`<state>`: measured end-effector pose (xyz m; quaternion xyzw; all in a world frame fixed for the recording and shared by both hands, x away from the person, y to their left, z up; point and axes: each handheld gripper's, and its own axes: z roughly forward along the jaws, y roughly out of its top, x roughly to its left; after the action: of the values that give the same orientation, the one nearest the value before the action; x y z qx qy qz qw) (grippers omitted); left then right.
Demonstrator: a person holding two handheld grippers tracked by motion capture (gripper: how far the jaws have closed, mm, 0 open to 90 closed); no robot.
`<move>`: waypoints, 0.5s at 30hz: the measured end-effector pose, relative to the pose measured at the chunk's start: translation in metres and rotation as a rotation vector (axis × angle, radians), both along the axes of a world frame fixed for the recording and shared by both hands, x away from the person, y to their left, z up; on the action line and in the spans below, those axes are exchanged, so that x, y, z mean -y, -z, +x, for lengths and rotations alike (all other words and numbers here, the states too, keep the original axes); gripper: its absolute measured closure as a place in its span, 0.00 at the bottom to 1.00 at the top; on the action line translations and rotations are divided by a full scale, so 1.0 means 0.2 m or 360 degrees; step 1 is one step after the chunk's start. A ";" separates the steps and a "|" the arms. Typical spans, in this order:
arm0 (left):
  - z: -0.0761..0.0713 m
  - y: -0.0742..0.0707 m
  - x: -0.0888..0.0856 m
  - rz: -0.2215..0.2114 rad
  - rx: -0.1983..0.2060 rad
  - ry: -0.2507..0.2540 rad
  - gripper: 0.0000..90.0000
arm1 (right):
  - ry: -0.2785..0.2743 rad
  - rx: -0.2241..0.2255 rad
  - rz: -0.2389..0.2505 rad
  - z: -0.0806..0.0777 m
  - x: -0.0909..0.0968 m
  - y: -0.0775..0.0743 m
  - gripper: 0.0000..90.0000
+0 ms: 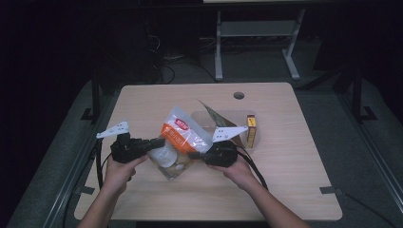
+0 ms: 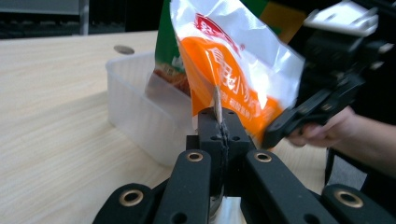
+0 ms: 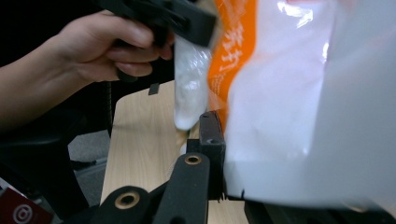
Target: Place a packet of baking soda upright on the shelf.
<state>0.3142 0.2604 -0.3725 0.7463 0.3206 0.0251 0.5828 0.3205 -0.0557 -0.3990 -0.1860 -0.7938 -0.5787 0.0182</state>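
Hanging between both tongs, the bag (image 1: 179, 142) sits above the worktop (image 1: 142, 199): left tongs (image 1: 159, 141) clamped on one edge, right tongs (image 1: 192, 155) clamped opposite, tub (image 1: 240, 130) just behind, nearer the right.

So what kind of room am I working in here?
Most likely a lab or recording workspace, not a kitchen: a plain wooden table with a cable hole, a dark floor with trailing cables, and a bare metal frame behind.
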 end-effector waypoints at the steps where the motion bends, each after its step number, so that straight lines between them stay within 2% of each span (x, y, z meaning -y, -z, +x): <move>1: 0.00 0.01 0.00 0.0005 -0.0004 0.0002 1.00 | -0.0004 0.0022 -0.0001 -0.01 0.00 -0.01 0.99; 6: 0.01 0.04 0.05 0.0111 0.0040 0.0026 0.99 | -0.0025 0.0100 -0.0036 -0.04 0.00 -0.05 1.00; 11: 0.00 0.06 0.10 0.0236 0.0084 0.0046 0.95 | 0.0001 0.0173 -0.0085 -0.05 0.03 -0.10 1.00; 15: -0.01 0.06 0.12 0.0256 0.0117 0.0067 0.91 | 0.0032 0.0191 -0.0082 -0.06 0.08 -0.13 1.00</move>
<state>0.3119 0.2356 -0.3836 0.7958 0.2802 0.0657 0.5328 0.3094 -0.0722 -0.3739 -0.1593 -0.8063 -0.5683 -0.0402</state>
